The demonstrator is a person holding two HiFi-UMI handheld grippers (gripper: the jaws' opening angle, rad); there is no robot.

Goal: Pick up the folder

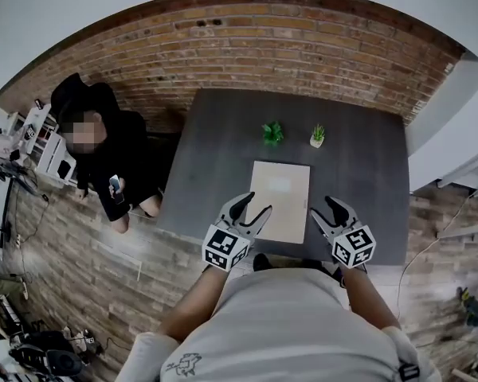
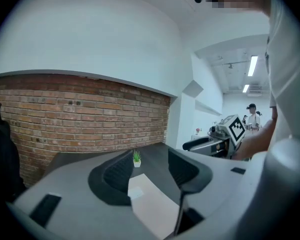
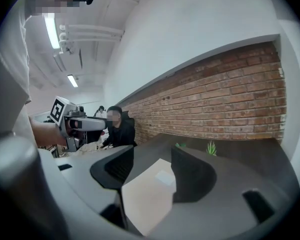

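**A:** Head view first. Where to find the folder (image 1: 280,200)?

**B:** Flat on the dark table (image 1: 366,157), close to the table's near edge. Pale. Not touched by anything.

**A:** And the arms?

**B:** Both stretched out from the body, side by side. Left gripper (image 1: 259,204) over the table's near edge, a bit left of the middle. Right gripper (image 1: 324,208) over the same edge, a bit right of the middle. Both aimed at the table's far side and tipped a little down. Jaws apart on each one.

**A:** Anything else on the table?

**B:** Two small plants, a leafy green one (image 1: 272,133) and one in a white pot (image 1: 318,136), farther back near the table's middle. Also a seated person (image 1: 103,150) off the table's left side.

**A:** Now the left gripper view.

**B:** Jaws wide apart, nothing pinched. Folder (image 2: 152,206) showing through the gap, down on the table. Potted plant farther back on the table.

**A:** And the right gripper view?

**B:** Same story. Jaws apart, pads bare. Folder (image 3: 150,196) lying on the table, seen through the gap.
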